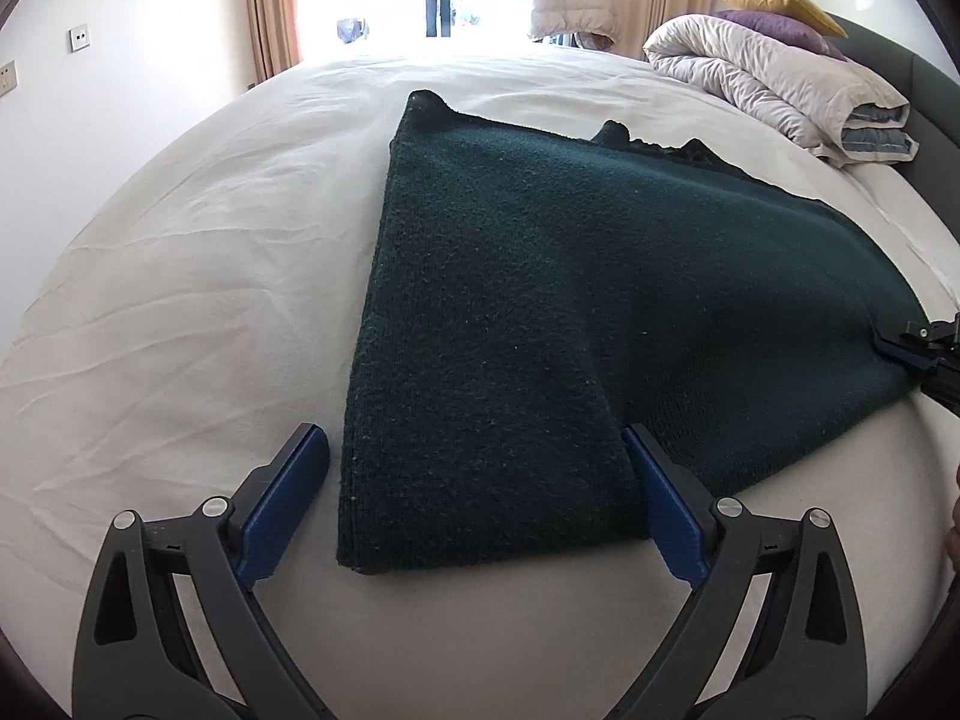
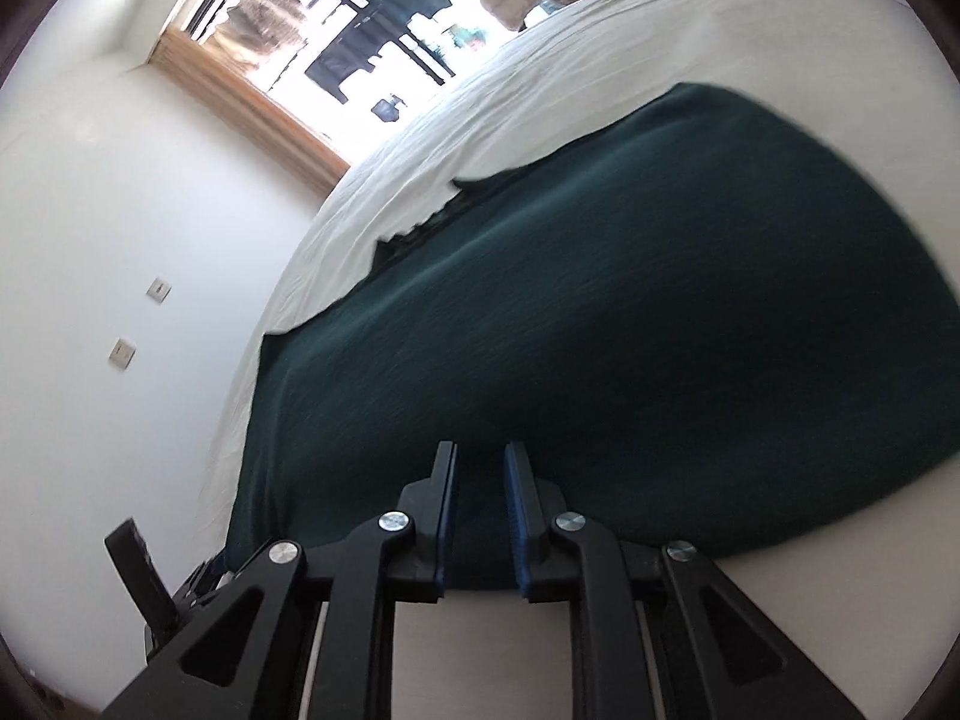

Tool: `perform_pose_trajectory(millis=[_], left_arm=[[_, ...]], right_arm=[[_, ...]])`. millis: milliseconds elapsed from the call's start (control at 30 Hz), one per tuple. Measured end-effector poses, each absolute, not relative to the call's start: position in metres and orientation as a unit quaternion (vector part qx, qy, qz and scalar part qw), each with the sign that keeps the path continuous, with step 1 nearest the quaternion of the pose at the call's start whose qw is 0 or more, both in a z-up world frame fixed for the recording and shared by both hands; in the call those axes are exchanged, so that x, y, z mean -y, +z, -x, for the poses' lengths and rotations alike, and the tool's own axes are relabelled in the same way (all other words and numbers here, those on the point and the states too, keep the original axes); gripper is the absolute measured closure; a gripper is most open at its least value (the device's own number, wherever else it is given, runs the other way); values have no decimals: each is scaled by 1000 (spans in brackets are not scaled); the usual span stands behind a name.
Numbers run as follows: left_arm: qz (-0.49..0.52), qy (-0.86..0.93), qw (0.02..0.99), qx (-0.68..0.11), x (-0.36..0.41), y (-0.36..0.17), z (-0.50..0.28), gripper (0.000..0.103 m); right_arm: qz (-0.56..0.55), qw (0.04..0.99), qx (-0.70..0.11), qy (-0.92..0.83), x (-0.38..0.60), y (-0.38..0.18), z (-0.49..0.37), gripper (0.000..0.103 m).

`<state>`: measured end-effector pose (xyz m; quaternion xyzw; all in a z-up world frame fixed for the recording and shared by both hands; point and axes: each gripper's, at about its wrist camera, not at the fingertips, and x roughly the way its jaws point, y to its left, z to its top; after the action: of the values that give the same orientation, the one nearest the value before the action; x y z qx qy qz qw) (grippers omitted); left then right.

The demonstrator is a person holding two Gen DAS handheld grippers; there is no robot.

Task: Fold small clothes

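A: White-sheeted bed (image 1: 198, 252), window behind. Item?

B: One dark green knitted garment (image 1: 540, 300), folded over, lying flat mid-bed. My left gripper (image 1: 477, 456) is spread wide, straddling its near corner, pinching nothing.

A: Right gripper (image 2: 480, 468)?

B: Narrow gap at the hem, pads off the cloth. I judge a fold just laid; next needs a fresh grip. Far edge blurred, sleeves hidden.

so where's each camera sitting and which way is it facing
Left wrist: on the left gripper, facing across the bed toward the window; open jaws straddle the green sweater's near end.
Right wrist: on the right gripper, rolled sideways, low over the sweater; jaws slightly apart.
Shared: sweater, bed, window, folded duvet.
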<state>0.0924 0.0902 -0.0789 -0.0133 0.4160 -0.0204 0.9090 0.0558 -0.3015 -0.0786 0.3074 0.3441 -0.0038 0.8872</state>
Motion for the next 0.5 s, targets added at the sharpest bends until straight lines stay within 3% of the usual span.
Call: perform_pose_trajectory(millis=[167,500], left_arm=[[14,-21,909,-415,-91,-80,-92,2],[13,-20,909,-416,-92,-79,-89,1]], right_arm=[[-310,899,-310,1,313,-51,-47,77],[-289,869,-373,152,213,-62,-158,72]])
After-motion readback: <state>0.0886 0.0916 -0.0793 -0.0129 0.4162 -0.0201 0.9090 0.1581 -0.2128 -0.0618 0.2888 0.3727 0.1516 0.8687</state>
